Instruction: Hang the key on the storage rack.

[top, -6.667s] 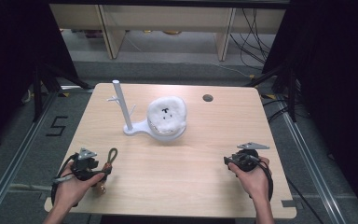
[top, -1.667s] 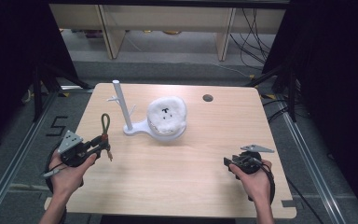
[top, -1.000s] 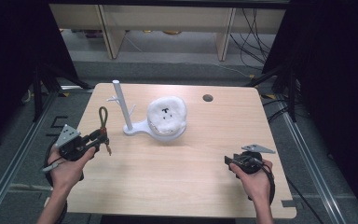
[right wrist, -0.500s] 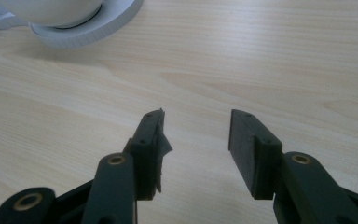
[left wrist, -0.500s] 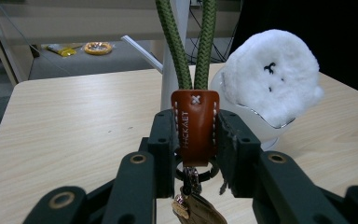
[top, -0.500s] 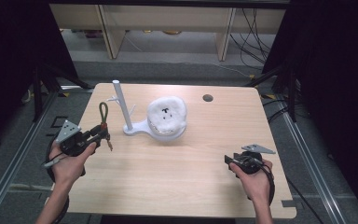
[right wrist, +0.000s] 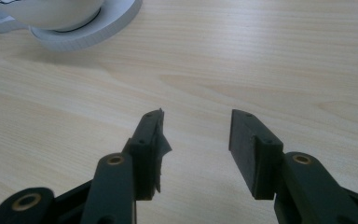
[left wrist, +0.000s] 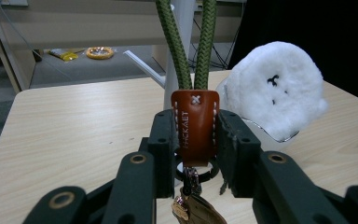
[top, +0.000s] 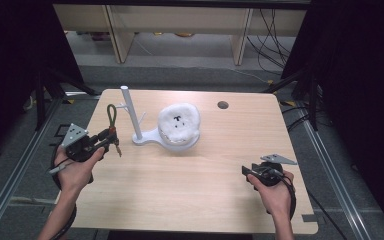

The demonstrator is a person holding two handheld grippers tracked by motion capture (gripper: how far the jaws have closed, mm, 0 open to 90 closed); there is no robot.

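Left gripper [left wrist: 195, 140]: jaws clamped on the brown leather tab of a green cord keychain [left wrist: 195, 126], held left of the white stand [top: 130, 117]. Right gripper [right wrist: 195, 149]: jaws parted, nothing between them, near right of table [top: 200, 185].

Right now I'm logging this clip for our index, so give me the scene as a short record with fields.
held item: keychain with green cord loop and brown leather tab
left gripper: fingers shut on the tab, loop upright
right gripper: fingers apart, nothing between them, low over the table
stand: white post with side pegs, beyond the loop
beside stand: white fluffy toy on the base
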